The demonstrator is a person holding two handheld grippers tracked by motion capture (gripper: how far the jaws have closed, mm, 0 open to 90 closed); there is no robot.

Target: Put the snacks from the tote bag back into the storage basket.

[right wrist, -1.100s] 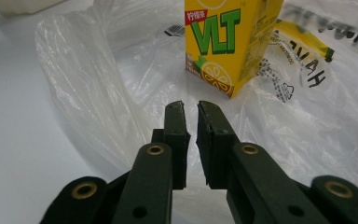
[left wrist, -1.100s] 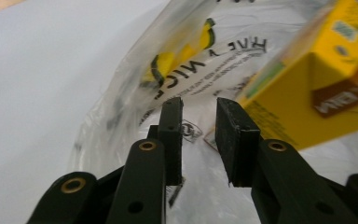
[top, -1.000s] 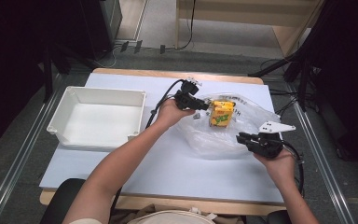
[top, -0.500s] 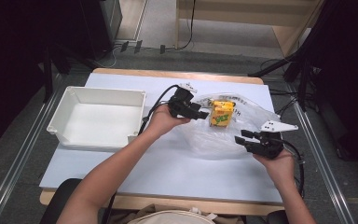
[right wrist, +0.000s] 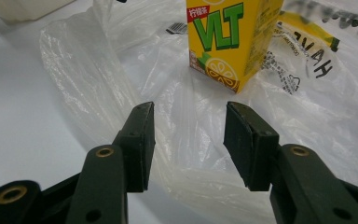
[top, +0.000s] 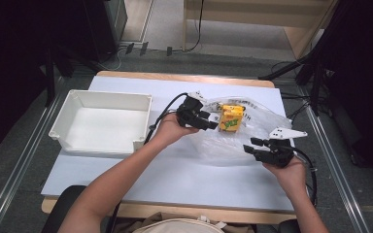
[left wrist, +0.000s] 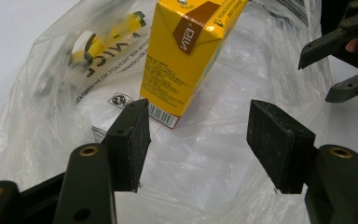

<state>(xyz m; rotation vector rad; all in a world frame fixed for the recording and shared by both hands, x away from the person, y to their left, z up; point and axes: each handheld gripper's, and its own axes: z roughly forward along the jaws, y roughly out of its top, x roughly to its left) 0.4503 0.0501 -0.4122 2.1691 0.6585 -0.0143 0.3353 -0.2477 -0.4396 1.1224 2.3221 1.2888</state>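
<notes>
Leftmost, a white bin (top: pixel 102 124) sits on the table (top: pixel 175 174), and right of it the left gripper (top: pixel 208 121) has just been opening, its jaws wide and empty beside the yellow carton (top: pixel 232 117). That carton stands upright in the clear plastic bag (top: pixel 233 145) at centre. Farther right, nearer the person, the right gripper (top: pixel 255 145) has also just been opening, empty-jawed over the bag's edge.

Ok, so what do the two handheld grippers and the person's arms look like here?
Both the left gripper and the right gripper are black, each with two flat-padded jaws on arms with brass-ringed holes. The right one carries a pale three-cornered plate on top. A black cable trails from the left gripper. The forearms are bare, with no sleeves in view.
</notes>
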